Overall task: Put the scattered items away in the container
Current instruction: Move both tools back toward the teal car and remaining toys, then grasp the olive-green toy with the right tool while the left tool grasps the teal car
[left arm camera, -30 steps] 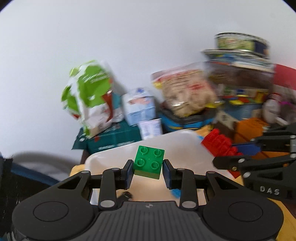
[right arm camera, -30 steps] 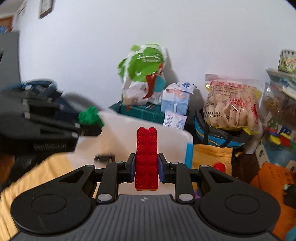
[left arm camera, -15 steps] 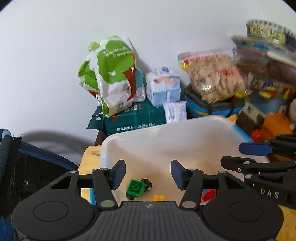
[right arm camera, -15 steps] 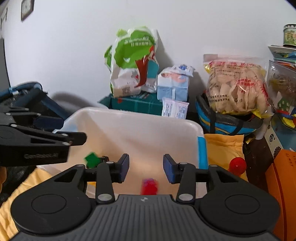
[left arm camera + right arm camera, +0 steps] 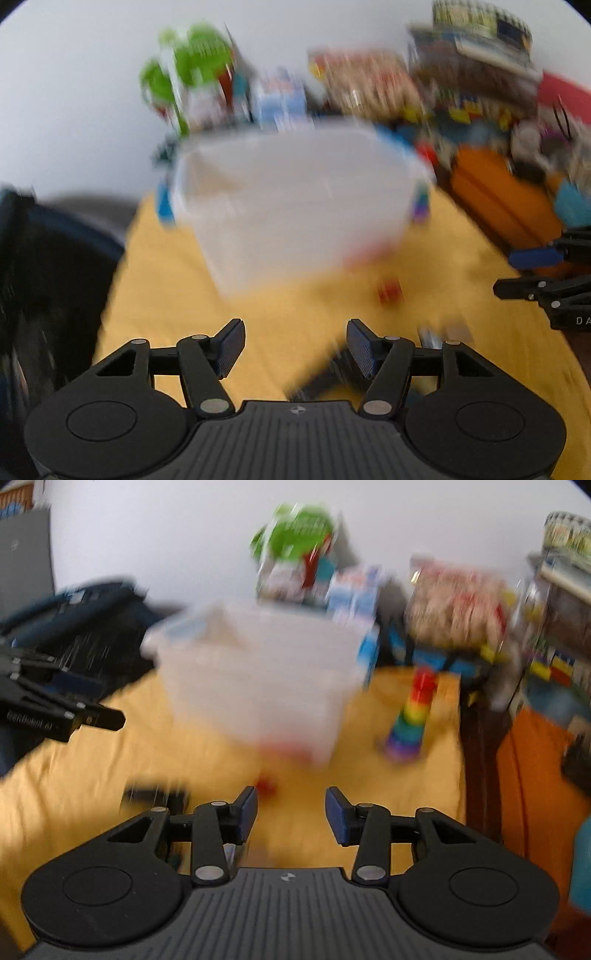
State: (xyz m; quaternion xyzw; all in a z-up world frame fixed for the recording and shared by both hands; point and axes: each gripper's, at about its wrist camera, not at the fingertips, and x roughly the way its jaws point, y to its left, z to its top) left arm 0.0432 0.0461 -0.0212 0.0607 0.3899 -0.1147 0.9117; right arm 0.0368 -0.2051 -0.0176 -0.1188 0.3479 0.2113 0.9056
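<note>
Yellow cloth [image 5: 280, 332] is covering the work surface in both views, and a white wall is standing behind it. Motion blur is smearing nearly everything, so labels and edges are hard to read. What is lying inside the translucent container [image 5: 295, 199] cannot be made out; only a reddish smear is showing through its lower wall. A dark object [image 5: 155, 795] on the cloth is too blurred to identify, and the left gripper's body is partly hiding it in the left wrist view.

The left gripper [image 5: 295, 349] is hovering low over the cloth, short of the container, its fingers spread wide and holding nothing. The right gripper [image 5: 291, 816] is hovering likewise, fingers spread and empty, facing the container's near corner.

A small red block [image 5: 389, 290] is lying on the cloth just in front of the container, outside it. A rainbow ring stacker [image 5: 412, 716] is standing upright on the cloth to the container's right. A green and white bag [image 5: 295, 550], a pale blue carton [image 5: 354, 590] and a snack bag [image 5: 454, 598] are crowding the back, and an orange box [image 5: 502, 195] is sitting off to the right.
</note>
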